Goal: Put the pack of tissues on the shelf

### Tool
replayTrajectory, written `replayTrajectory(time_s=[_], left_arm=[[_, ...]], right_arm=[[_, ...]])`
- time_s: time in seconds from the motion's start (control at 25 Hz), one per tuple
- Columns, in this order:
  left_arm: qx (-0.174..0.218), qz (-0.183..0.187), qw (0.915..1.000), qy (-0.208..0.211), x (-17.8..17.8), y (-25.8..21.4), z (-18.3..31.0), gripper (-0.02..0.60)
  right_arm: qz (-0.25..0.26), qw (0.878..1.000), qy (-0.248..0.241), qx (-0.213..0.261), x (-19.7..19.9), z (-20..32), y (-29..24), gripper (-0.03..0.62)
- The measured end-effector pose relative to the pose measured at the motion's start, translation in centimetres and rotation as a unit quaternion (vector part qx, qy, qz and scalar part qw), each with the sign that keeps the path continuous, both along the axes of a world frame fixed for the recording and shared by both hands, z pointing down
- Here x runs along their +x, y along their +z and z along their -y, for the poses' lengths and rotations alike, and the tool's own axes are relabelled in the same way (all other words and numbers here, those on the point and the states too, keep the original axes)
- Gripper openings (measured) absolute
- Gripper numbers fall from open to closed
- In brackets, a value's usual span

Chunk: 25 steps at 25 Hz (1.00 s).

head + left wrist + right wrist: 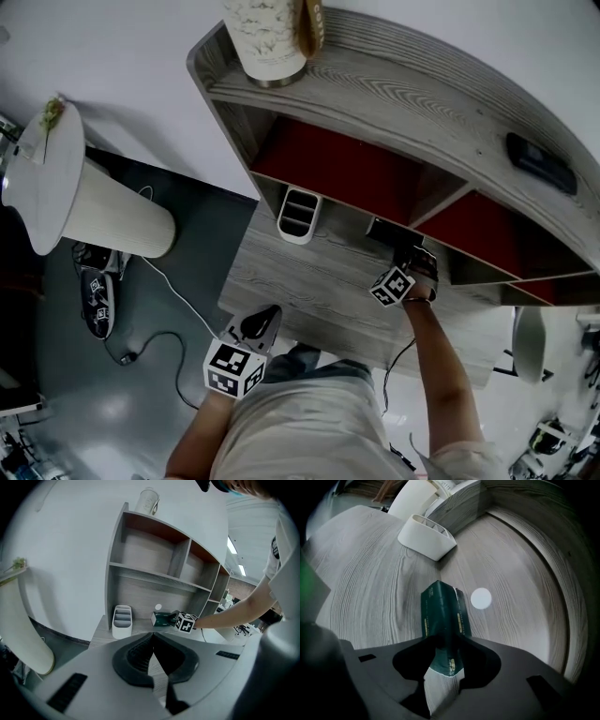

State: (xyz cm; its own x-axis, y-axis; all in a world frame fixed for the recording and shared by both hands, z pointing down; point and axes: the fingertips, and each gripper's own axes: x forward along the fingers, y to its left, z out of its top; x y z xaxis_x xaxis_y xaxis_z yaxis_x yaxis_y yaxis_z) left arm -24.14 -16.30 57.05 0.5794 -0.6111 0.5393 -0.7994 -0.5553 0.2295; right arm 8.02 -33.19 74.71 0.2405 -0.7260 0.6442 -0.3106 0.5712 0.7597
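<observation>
Grips the pack of tissues (443, 616) in the right tongs (443, 644), low in the middle of the right gripper view. Partly closed there, pressing on both flanks of the dark green pack and pinching it narrow. Holds it on edge, far end toward the centre of the frame, over the wood-grain surface (370, 583); cannot tell whether touching the surface or just clear of it.

Appears again right of centre in the head view: right tongs (405, 267) at the foot of the shelf (403, 103), with the pack of tissues (382, 230) a dark shape just in front of the lower openings. Not on the shelf yet.

Holds the left tongs (153, 637) shut tip to tip, with nothing between, at the bottom middle of the left gripper view. Places the left tongs (270, 314) lower left of centre in the head view, near the front edge of the surface and well apart from the pack.

Shows a white divided holder (427, 536) at the upper left of the right gripper view, standing on the surface beside the shelf's side wall, and a small white disc (481, 598) just right of the pack. Shows a pale patterned cup (267, 37) on top of the shelf at the top edge of the head view, and a flat black object (539, 161) on that same top toward the right edge.
</observation>
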Motion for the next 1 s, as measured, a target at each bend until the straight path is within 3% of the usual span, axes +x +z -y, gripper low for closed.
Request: replayTrajectory(time_s=[0.2,0.32,0.4,0.48,0.76,0.84,1.0], left_arm=[[0.002,0.006,0.9999,-0.015,0.0,-0.2,-0.4,0.015],[0.005,0.008,0.9997,-0.021,0.6,-0.4,-0.5,0.015],[0.008,0.008,0.9997,-0.021,1.3,-0.7,-0.5,0.015],[0.01,0.006,0.9998,-0.019,2.2,-0.9,-0.7,0.015],[0.019,-0.007,0.9998,-0.003,6.5,-1.9,-0.6,0.015],[0.023,-0.013,0.9996,0.006,8.1,-2.4,-0.7,0.015],[0.034,-0.024,0.9989,0.019,11.1,-3.5,-0.6,0.015]], right_arm=[[0.001,1.0,-0.009,-0.007,0.1,0.3,0.0,0.178],[0.037,0.999,-0.014,-0.003,-0.4,0.2,-0.3,0.175],[0.068,0.998,-0.004,-0.01,-0.2,-0.2,-0.2,0.26],[0.091,0.996,0.003,-0.013,-0.2,-1.0,-0.5,0.265],[0.178,0.984,-0.007,0.02,-1.3,-4.9,-5.5,0.072],[0.224,0.974,0.004,0.024,-1.3,-6.5,-7.2,0.033],[0.324,0.945,0.038,0.034,-0.7,-9.4,-11.0,0.026]])
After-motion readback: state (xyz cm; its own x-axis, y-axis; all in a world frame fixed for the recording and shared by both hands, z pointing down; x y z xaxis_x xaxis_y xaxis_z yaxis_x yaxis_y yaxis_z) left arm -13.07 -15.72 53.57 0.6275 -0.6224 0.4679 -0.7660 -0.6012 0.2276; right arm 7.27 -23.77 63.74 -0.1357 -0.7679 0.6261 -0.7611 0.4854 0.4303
